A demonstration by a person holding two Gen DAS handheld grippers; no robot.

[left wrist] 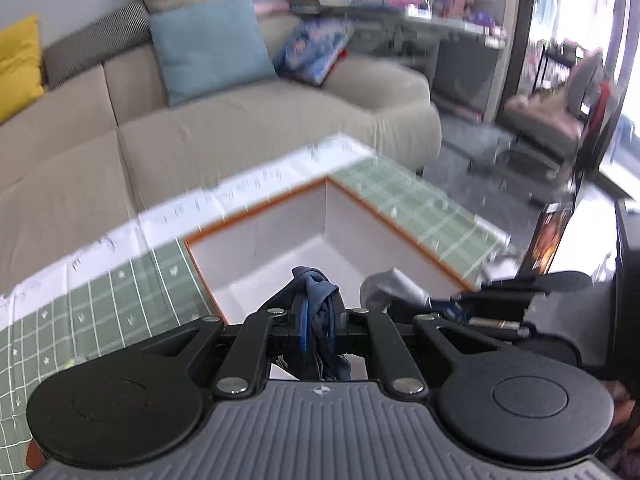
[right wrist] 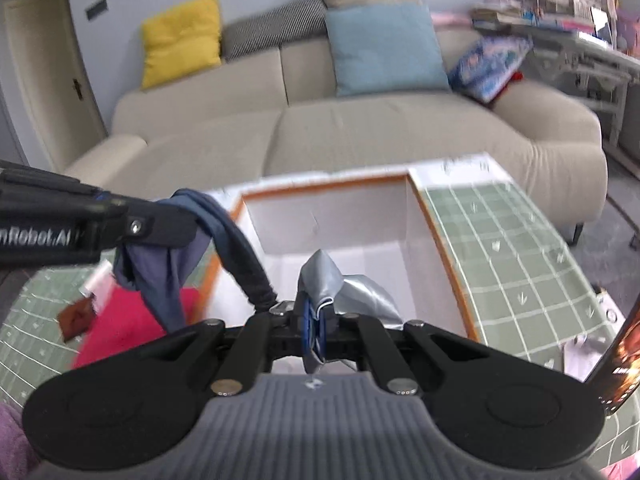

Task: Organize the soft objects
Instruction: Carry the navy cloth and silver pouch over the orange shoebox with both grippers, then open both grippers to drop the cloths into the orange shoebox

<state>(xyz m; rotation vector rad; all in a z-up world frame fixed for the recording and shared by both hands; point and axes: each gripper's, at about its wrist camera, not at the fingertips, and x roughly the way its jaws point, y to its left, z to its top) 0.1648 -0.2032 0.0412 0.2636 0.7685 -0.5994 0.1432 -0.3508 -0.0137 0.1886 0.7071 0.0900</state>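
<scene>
Left gripper point(left wrist: 318, 300): 2 black fingers pressed together on a navy cloth point(left wrist: 318, 286), soft, crumpled, bunched above the tips and trailing down behind them. Seen from the right wrist, same left gripper point(right wrist: 188, 216) reaching in from the left, navy cloth point(right wrist: 164, 268) hanging in limp folds, a dark elastic band arcing toward the lower centre. Right gripper point(right wrist: 316, 312): 2 fingers pinched tight on a grey cloth point(right wrist: 352, 294), smooth, slightly shiny, folded to a peak above the tips and spilling right. From the left wrist, grey cloth point(left wrist: 390, 286) just beside the navy one. Both cloths held over an open box point(right wrist: 440, 256), white inside, rectangular, orange-edged rim, flat walls. Box set on a green mat point(right wrist: 520, 248) with a white grid. Pink fabric point(right wrist: 124, 328), fuzzy, lying on the mat left of the box. Beyond, a beige sofa point(right wrist: 360, 136) with a yellow cushion point(right wrist: 180, 40) and a blue cushion point(right wrist: 384, 48), plump and square. Much of the background blurred.
</scene>
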